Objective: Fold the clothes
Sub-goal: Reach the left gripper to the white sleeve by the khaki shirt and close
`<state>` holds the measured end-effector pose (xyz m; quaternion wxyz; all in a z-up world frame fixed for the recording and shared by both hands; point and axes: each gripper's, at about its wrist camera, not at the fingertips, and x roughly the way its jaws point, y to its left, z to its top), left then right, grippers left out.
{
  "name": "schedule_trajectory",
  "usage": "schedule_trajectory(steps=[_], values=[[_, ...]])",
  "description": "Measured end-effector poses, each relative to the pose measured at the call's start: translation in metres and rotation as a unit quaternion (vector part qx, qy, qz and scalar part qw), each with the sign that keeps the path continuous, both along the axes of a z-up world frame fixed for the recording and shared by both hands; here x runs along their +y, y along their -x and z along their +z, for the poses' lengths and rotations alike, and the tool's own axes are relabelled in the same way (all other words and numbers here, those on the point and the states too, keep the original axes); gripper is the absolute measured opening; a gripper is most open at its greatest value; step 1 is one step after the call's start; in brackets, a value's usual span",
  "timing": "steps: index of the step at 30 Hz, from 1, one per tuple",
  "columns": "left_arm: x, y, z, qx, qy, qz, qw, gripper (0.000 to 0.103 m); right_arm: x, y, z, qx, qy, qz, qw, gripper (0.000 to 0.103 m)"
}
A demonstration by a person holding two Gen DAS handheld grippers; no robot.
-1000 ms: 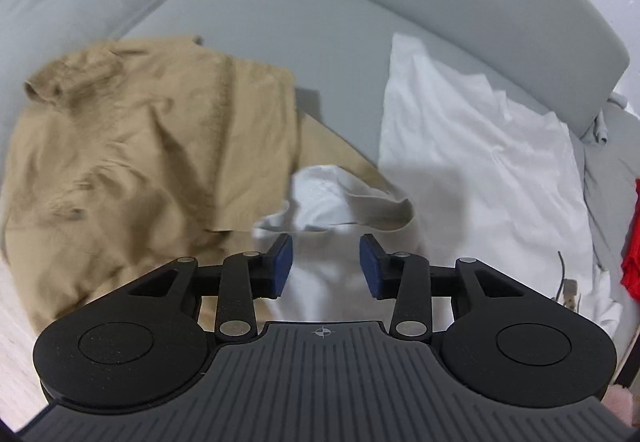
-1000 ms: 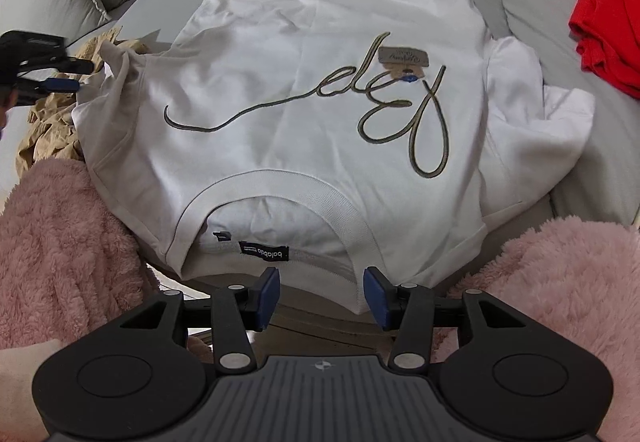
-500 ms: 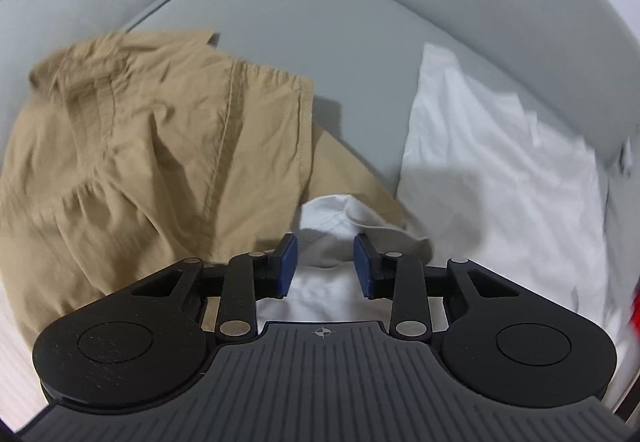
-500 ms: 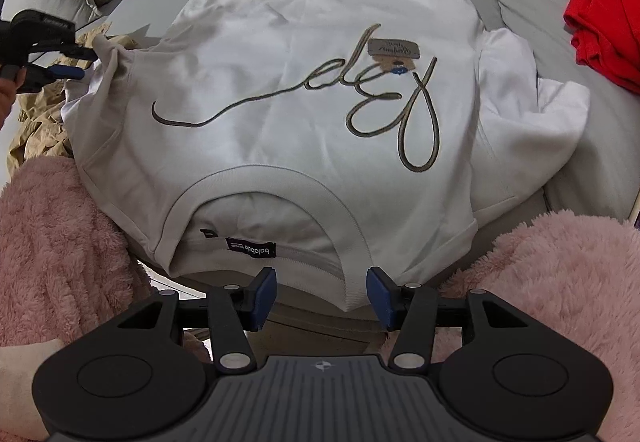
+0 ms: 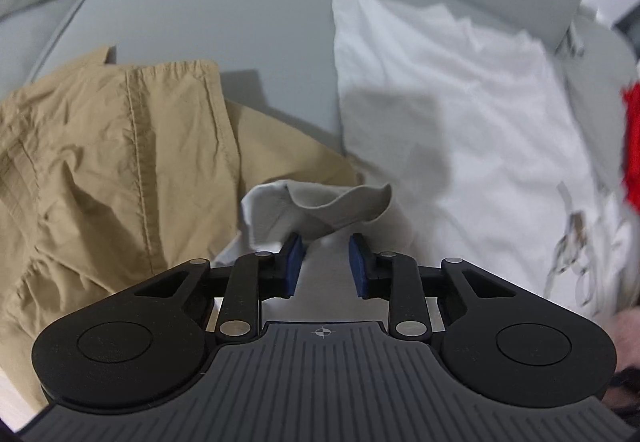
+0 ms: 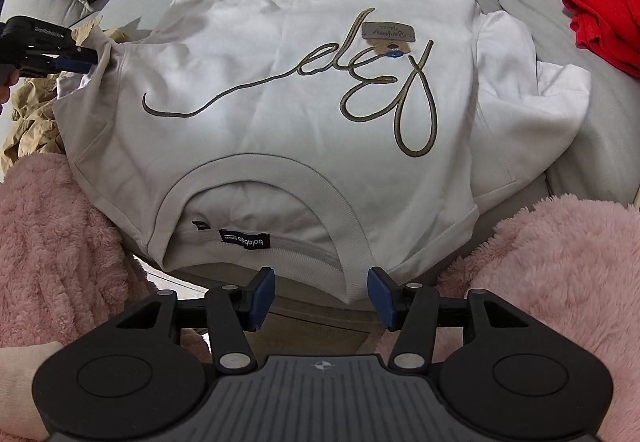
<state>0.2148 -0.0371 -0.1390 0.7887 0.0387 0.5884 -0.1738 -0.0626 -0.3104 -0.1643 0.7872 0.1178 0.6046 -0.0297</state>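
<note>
Sleeve (image 5: 320, 209) of white shirt (image 6: 304, 113) at 9 o'clock now between closing left tool (image 5: 324, 266), not yet pinched; right tool (image 6: 322, 292) open, idle at collar (image 6: 264, 177).

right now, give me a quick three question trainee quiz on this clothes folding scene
1. True or false: the white sweatshirt lies with its script lettering facing up.
2. Which garment lies under the sweatshirt's sleeve by the left tool? A. the red one B. the tan one C. a black one
3. Fill in: the right tool sits at the sweatshirt's ____.

Key: 1 true. 2 B, the tan garment; the red garment lies apart, at the far right. 3 collar, jaws open, nothing gripped.
</note>
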Motion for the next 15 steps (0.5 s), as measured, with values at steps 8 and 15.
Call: schedule_trajectory(steps=[8,15], values=[[-0.005,0.0,-0.002,-0.018,-0.038,-0.056,0.9976,0.028,0.0,0.0,-0.003,0.009,0.0,-0.001,1.0,0.052],[-0.008,0.006,-0.004,-0.015,-0.029,-0.089,0.9955,0.0,0.0,0.0,-0.001,0.011,0.004,-0.001,1.0,0.052]])
